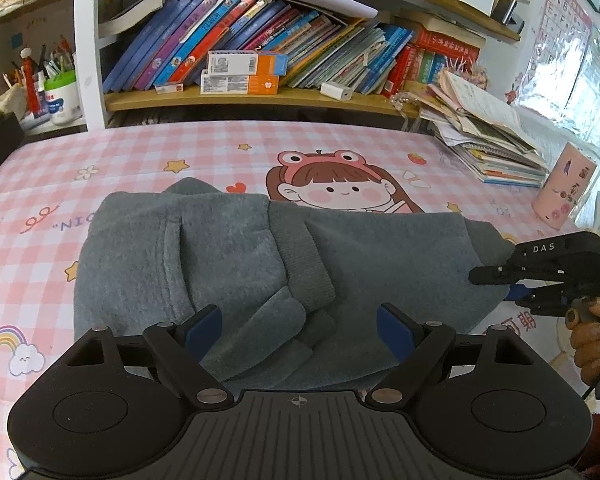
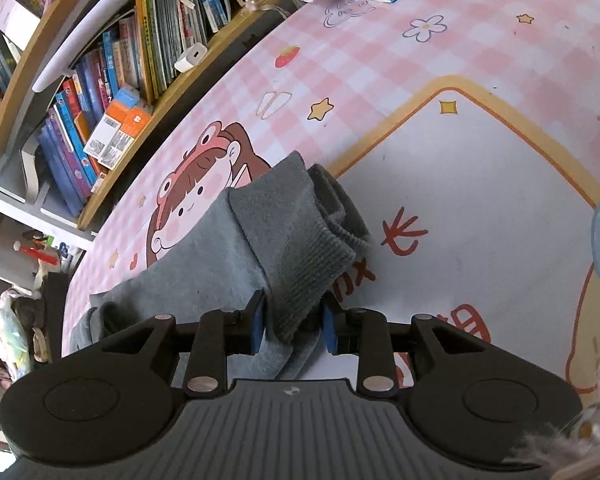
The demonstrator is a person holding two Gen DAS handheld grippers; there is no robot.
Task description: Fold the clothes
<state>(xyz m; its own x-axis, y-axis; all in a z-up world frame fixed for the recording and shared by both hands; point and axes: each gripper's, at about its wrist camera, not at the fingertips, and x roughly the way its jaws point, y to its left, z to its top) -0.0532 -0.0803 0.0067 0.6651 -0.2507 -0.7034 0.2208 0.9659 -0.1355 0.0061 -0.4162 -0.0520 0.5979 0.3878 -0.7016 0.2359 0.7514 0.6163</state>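
Left wrist view first: the left gripper [image 1: 300, 330] hangs over the near edge of a grey sweatshirt [image 1: 228, 264] with its blue pads spread wide, nothing between them – the garment lies partly folded on the pink checked table cover [image 1: 148, 148], just ahead of the fingers. Off to its right the right gripper [image 1: 504, 286] meets the sweatshirt's far side, a hand [image 1: 592, 332] on its handle.

Right wrist view: the right gripper [image 2: 294, 326] is clamped onto the sweatshirt's ribbed hem [image 2: 304, 280] – the fabric bunches straight ahead of it, with a bookshelf [image 2: 112, 80] up to the left
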